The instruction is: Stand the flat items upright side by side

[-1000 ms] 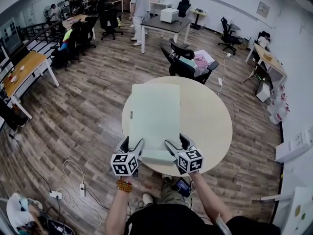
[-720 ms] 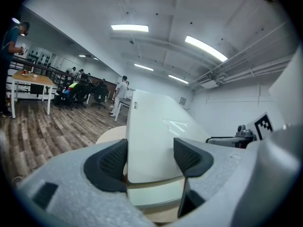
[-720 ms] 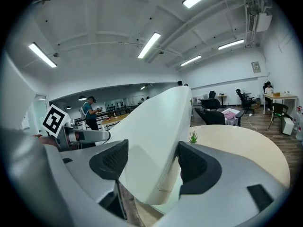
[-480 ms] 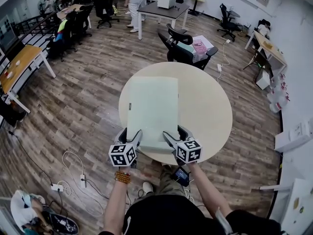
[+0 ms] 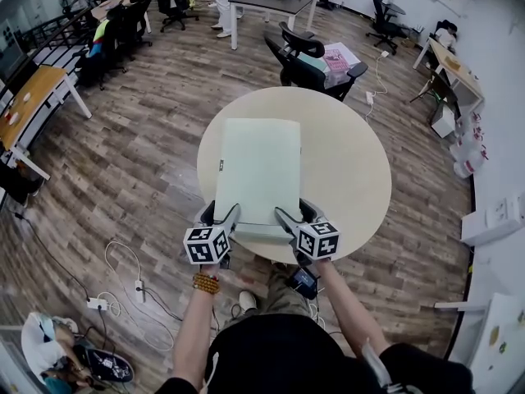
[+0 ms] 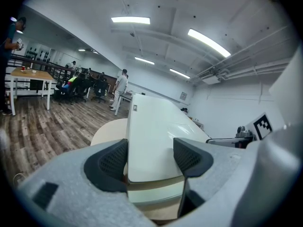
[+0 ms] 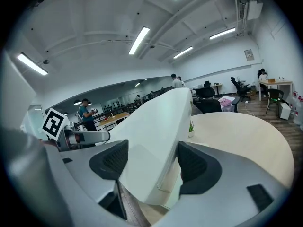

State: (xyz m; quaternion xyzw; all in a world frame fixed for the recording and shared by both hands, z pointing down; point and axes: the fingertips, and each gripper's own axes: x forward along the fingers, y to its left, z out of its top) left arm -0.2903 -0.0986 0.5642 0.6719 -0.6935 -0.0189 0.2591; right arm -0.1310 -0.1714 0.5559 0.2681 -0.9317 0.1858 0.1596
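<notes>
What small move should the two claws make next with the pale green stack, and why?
Probably lower the pale green stack of flat items onto the round beige table: the left claw and right claw each clamp a near corner, so the items cannot be separated and stood upright yet.

My right gripper [image 7: 154,161] has both dark pads [image 7: 110,161] set against the near corner of the pale stack [image 7: 156,126], one pad on each face. The stack is tilted, leaning over to my left, and it runs away from me to a rounded far end. To its right lies the round table [image 7: 241,131], with a small plant [image 7: 191,126] standing on it just beside the stack. At the far left I see a marker cube [image 7: 53,122], and behind it a person [image 7: 86,113] in a teal shirt. Chairs [image 7: 208,96] stand beyond the table.
</notes>
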